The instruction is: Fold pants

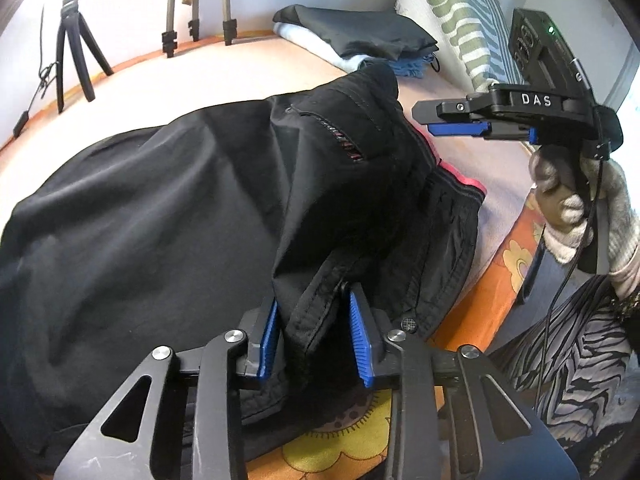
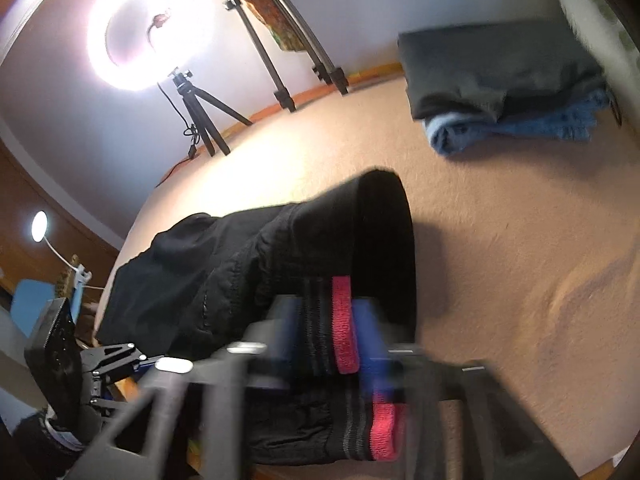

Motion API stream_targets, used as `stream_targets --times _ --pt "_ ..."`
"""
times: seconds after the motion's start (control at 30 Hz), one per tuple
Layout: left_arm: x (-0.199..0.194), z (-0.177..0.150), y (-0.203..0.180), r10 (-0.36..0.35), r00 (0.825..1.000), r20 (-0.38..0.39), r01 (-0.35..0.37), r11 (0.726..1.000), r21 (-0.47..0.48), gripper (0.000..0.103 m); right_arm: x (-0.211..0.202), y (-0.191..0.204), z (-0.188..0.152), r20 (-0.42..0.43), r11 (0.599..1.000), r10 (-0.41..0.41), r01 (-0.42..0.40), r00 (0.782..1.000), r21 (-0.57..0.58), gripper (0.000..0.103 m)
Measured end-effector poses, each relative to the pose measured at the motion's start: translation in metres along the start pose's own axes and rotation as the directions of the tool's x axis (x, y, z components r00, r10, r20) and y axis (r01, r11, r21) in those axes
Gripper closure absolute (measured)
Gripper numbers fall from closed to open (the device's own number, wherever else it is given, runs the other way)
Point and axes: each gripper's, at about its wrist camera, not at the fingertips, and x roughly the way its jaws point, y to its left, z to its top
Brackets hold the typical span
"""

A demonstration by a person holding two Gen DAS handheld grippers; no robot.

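Note:
Black pants (image 1: 160,208) with a red-striped waistband (image 1: 460,178) lie on a peach bed cover. My left gripper (image 1: 316,320) has a bunched fold of the waist between its blue pads (image 1: 360,332), with a visible gap at each side. My right gripper (image 1: 436,118) shows in the left wrist view, off to the right of the pants, with its jaws close together and no cloth in them. In the blurred right wrist view the pants (image 2: 240,272) and red waistband (image 2: 344,320) lie across the right gripper (image 2: 332,312).
A stack of folded dark and blue clothes (image 1: 360,40) lies at the far side of the bed, also in the right wrist view (image 2: 508,88). A striped pillow (image 1: 452,12) is at the far right. Tripods (image 1: 74,48) and a ring light (image 2: 152,36) stand at the wall.

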Motion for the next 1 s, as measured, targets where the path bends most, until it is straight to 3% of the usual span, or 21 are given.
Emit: stream_targets --times 0.17,0.2,0.23,0.27,0.3,0.37,0.6,0.73,0.8,0.87,0.93,1.0 --pt "-0.001 0.0 0.0 0.0 1.0 0.005 0.0 1.0 0.006 0.077 0.017 0.0 -0.002 -0.038 1.0 -0.024 0.023 0.999 -0.021 0.044" --pt "-0.001 0.0 0.0 -0.001 1.0 0.006 0.001 1.0 0.006 0.077 0.02 0.002 -0.003 -0.037 0.999 -0.02 0.02 0.999 -0.025 0.049" --pt "-0.001 0.0 0.0 -0.001 1.0 0.007 0.001 1.0 0.005 0.079 0.022 0.006 -0.004 -0.042 0.999 -0.013 0.012 0.999 -0.038 0.066" --pt "-0.002 0.0 0.0 0.0 1.0 0.01 0.0 1.0 0.003 0.08 0.022 0.012 -0.006 -0.04 0.998 -0.028 0.025 0.999 -0.058 0.076" --pt "-0.002 0.0 0.001 -0.001 1.0 0.012 0.001 1.0 0.002 0.082 0.02 0.019 -0.007 -0.021 0.995 -0.053 0.051 0.998 -0.088 0.078" --pt "-0.005 0.0 0.003 -0.003 1.0 0.02 0.003 1.0 -0.004 0.085 0.013 0.029 -0.008 0.005 0.989 -0.07 0.07 0.998 -0.129 0.096" --pt "-0.027 0.002 0.006 -0.101 0.992 0.072 0.105 0.993 -0.059 0.085 -0.038 0.029 -0.006 0.085 0.995 0.075 -0.069 0.994 -0.073 0.101" --pt "-0.025 0.001 0.0 -0.179 0.982 0.053 0.182 0.981 -0.065 0.085 -0.062 0.014 -0.011 0.108 0.996 0.083 -0.079 0.991 -0.04 0.102" --pt "-0.018 0.0 -0.008 -0.205 0.979 0.009 0.205 0.978 -0.029 0.081 -0.065 0.005 -0.014 0.105 0.998 0.068 -0.067 0.992 -0.011 0.102" --pt "-0.011 -0.003 -0.017 -0.176 0.984 -0.025 0.176 0.984 -0.001 0.075 -0.058 0.0 -0.02 0.077 1.0 0.023 -0.024 0.997 0.006 0.102" --pt "-0.008 -0.004 -0.024 -0.159 0.986 -0.049 0.161 0.987 0.026 0.065 -0.042 -0.004 -0.029 0.035 0.997 -0.072 0.073 0.997 -0.001 0.099" --pt "-0.011 -0.006 -0.027 -0.136 0.99 -0.043 0.138 0.989 0.045 0.057 -0.03 -0.014 -0.032 -0.014 0.996 -0.087 0.087 0.996 0.021 0.094"
